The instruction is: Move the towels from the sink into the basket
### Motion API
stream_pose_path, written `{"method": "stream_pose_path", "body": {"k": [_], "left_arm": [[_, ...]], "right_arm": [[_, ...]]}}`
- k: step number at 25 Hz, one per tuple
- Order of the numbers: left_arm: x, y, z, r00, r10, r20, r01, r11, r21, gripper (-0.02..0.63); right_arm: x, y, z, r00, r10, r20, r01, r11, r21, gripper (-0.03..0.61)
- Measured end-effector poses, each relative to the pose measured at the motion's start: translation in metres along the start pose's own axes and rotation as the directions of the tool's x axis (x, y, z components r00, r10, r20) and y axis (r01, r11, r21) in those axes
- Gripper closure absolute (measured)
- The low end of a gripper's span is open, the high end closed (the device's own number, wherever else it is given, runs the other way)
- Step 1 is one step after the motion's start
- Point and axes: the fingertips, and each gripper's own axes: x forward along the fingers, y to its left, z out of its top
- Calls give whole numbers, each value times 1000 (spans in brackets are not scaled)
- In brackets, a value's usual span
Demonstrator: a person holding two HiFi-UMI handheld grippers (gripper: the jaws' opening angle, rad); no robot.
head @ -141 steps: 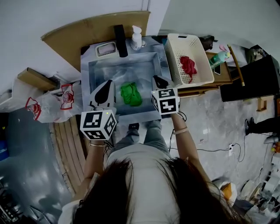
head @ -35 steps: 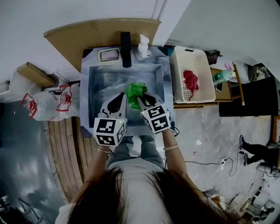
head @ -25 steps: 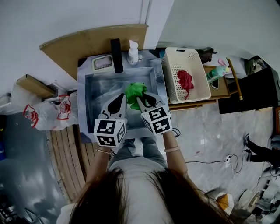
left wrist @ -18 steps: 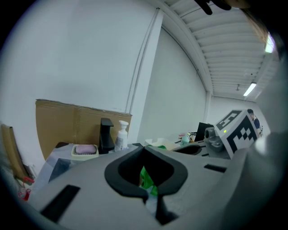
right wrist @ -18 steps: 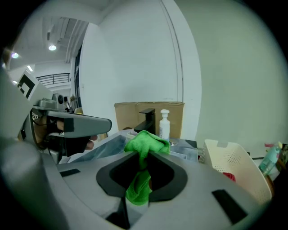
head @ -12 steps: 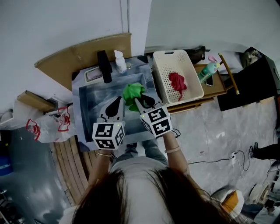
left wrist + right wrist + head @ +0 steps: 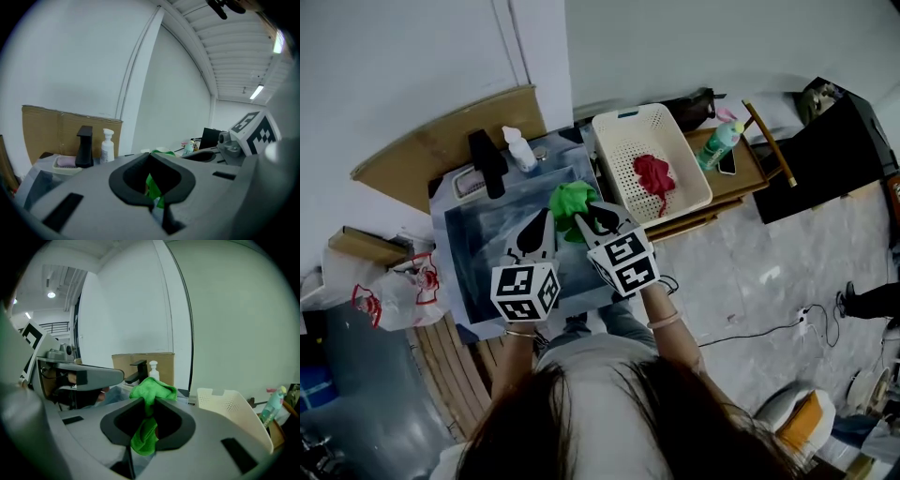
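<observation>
Over a grey metal sink (image 7: 483, 248), a person works with a two-finger gripper in each hand. The right gripper (image 7: 580, 217) has its fingers closed on a crumpled bright-green towel (image 7: 570, 198). The cloth bunches above the fingertips and hangs below them, held up over the sink's far right part. The left gripper (image 7: 544, 217), just left of the towel, has its fingers closed tip to tip with nothing pinched at the tips, and green cloth shows through the gap behind them. Just right of the sink stands a white perforated plastic basket (image 7: 626, 141) with a red towel (image 7: 653, 175) lying inside. Along the sink's far edge are a black tap (image 7: 487, 161), a white pump bottle (image 7: 518, 150) and a soap dish (image 7: 469, 185), with a sheet of brown cardboard (image 7: 431, 145) against the wall behind.
</observation>
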Motion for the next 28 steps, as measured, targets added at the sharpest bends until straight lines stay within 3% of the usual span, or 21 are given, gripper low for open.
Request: {"method": "stream_pose_path", "body": {"k": [18, 28], "left_arm": [[61, -62, 5, 998, -61, -23, 62, 997, 37, 605], [89, -93, 2, 995, -94, -40, 96, 994, 46, 606]], "right_arm": [[-40, -91, -4, 993, -99, 63, 93, 992, 84, 499], [-56, -140, -17, 988, -147, 47, 142, 985, 96, 499]]}}
